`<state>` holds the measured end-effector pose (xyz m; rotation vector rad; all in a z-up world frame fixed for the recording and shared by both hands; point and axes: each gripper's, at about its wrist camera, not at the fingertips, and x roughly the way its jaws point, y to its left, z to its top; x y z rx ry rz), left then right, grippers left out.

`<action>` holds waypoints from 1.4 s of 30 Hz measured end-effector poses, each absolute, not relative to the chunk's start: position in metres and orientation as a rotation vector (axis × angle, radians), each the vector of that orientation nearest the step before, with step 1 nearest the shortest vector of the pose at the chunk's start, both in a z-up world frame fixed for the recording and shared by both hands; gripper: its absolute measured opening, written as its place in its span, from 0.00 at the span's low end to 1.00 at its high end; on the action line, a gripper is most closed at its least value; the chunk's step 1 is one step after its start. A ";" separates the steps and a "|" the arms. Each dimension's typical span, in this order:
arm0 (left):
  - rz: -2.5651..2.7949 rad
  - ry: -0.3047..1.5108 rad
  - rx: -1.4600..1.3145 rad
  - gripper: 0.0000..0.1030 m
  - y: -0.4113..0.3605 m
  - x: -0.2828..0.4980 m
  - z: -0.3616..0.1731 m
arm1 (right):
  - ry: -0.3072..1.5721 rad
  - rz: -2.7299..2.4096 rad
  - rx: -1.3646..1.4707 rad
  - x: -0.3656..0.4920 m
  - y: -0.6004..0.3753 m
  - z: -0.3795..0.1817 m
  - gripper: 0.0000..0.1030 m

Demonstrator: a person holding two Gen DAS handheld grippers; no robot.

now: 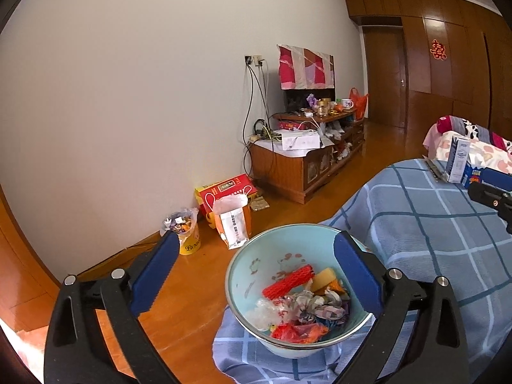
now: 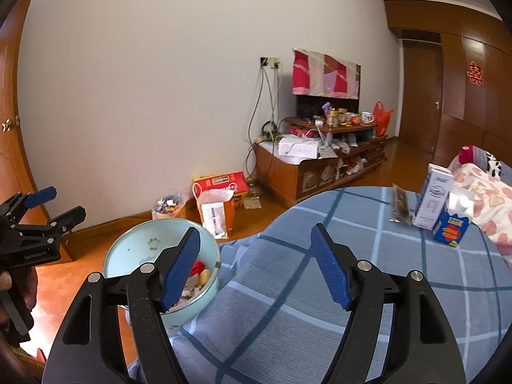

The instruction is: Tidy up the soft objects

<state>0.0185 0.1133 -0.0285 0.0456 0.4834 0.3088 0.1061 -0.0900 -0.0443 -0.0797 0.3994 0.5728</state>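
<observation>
The soft objects (image 1: 300,304), a red foam net sleeve, crumpled wrappers, plastic film and an orange piece, lie heaped in the pale blue basin (image 1: 252,256) at the corner of the checked blue bedcover (image 1: 432,240). No soft item is visible loose on the cover; a milk carton (image 2: 432,198) and a small blue box (image 2: 451,228) stand at its far side, well apart from the basin. By judgement the sorting is at or near completion; any further placement should be released low over the basin's centre, clear of its rim, as it sits close to the cover's edge. The left gripper (image 1: 252,265) hangs over the basin, spread wide and empty. The right gripper (image 2: 256,262) hovers above bare cover, likewise wide apart, gripping and touching nothing.
</observation>
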 end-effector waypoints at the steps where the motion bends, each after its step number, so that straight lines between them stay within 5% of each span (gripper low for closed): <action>1: 0.304 0.485 0.042 0.92 0.113 0.018 -0.028 | 0.398 0.570 -0.075 0.106 -0.092 -0.044 0.69; 42: 0.279 0.485 0.043 0.94 0.114 0.015 -0.023 | 0.374 0.566 -0.069 0.093 -0.095 -0.040 0.71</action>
